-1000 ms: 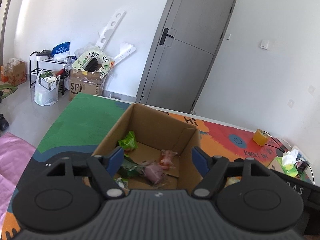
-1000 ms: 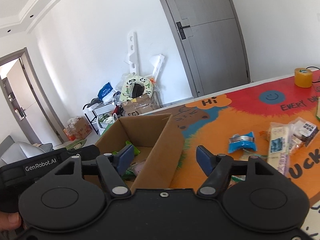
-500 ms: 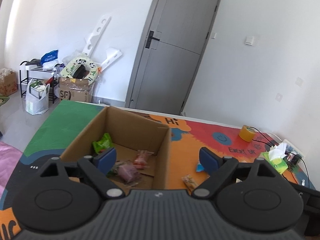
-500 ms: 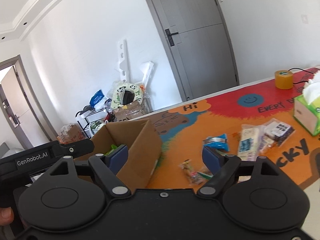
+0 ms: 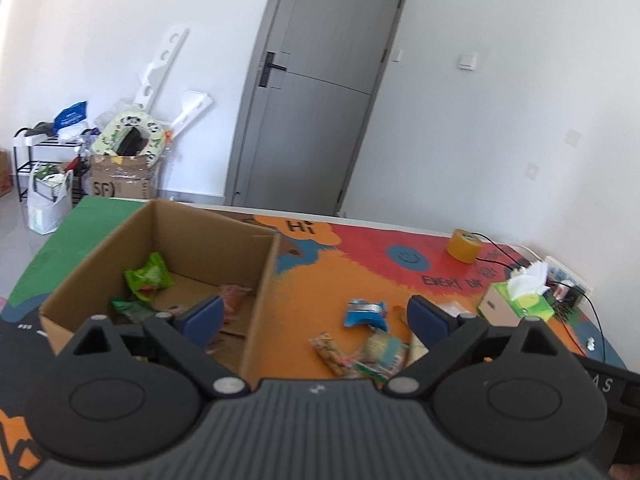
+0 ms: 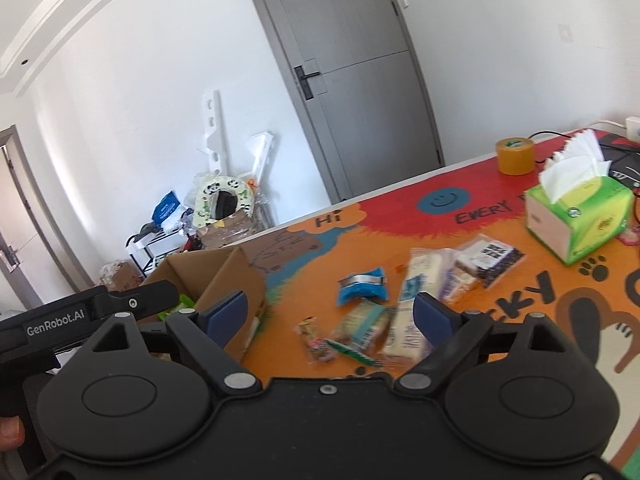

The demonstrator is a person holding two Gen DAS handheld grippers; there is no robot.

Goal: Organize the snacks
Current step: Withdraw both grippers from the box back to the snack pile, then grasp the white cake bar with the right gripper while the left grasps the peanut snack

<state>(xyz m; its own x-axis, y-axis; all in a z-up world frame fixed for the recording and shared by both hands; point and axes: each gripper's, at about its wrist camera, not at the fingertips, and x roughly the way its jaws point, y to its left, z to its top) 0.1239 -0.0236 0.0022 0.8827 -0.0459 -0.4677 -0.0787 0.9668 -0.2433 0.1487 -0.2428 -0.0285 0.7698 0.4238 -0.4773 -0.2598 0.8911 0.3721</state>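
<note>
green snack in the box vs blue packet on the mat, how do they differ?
The green snack lies inside the cardboard box, so it is already sorted; the blue packet lies loose on the mat among other snacks. The green one leans against the box's back wall; the blue one lies crumpled with a silvery top edge. Both are small, soft wrappers, and neither is being held.

Empty spread tongs (image 5: 314, 316); blurry, perhaps snacks (image 5: 366, 344)
</note>
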